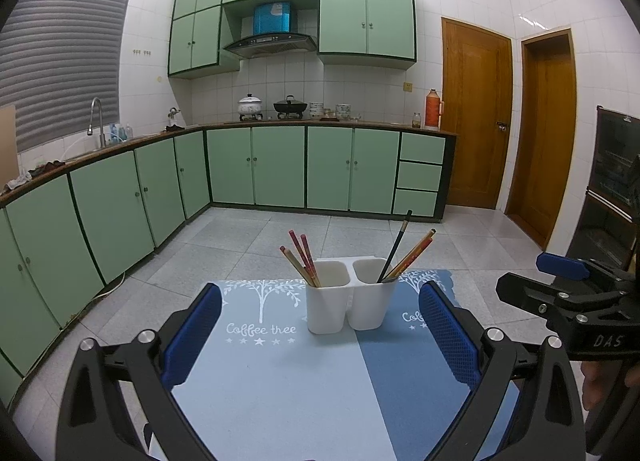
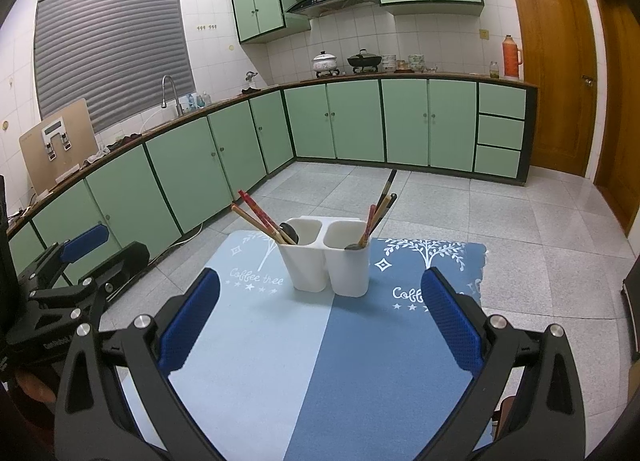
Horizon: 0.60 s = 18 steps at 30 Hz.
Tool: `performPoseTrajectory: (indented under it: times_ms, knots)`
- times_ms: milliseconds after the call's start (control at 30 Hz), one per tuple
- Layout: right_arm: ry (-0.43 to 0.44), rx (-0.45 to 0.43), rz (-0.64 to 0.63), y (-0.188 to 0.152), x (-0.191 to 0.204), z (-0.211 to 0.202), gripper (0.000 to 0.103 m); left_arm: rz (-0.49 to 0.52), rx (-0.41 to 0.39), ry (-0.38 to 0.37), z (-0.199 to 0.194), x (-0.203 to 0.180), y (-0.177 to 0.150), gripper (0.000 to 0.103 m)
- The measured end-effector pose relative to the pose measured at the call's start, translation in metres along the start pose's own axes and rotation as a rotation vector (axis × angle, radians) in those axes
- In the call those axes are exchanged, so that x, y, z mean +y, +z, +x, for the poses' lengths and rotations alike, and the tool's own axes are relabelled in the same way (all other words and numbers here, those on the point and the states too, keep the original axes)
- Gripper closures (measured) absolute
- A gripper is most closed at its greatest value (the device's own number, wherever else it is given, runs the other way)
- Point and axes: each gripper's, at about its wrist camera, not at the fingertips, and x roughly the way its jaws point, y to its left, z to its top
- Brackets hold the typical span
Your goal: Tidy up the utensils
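A white two-cup utensil holder point(image 1: 347, 299) point(image 2: 326, 259) stands at the far middle of a blue two-tone mat point(image 1: 280, 381) point(image 2: 320, 361). Its left cup holds red and tan chopsticks point(image 1: 302, 259) point(image 2: 260, 217); its right cup holds a black stick and tan chopsticks point(image 1: 404, 253) point(image 2: 380, 213). Dark spoon bowls show in both cups in the right wrist view. My left gripper point(image 1: 320, 337) is open and empty, short of the holder. My right gripper point(image 2: 320, 321) is open and empty too; it also shows at the right edge of the left wrist view point(image 1: 568, 289).
The mat lies on a small table over a grey tiled floor point(image 1: 240, 245). Green cabinets point(image 2: 360, 121) with a counter, sink and stove line the far walls. Wooden doors point(image 1: 476, 117) stand at the right. The left gripper shows at the left edge of the right wrist view point(image 2: 80, 261).
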Motion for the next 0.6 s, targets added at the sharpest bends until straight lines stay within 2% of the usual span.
performPoseTrajectory:
  times_ms: [600]
  knots:
    - [0.000,0.000,0.000,0.0004,0.0009,0.0002,0.005,-0.004,0.005,-0.001,-0.0005,-0.0013,-0.0009,0.006]
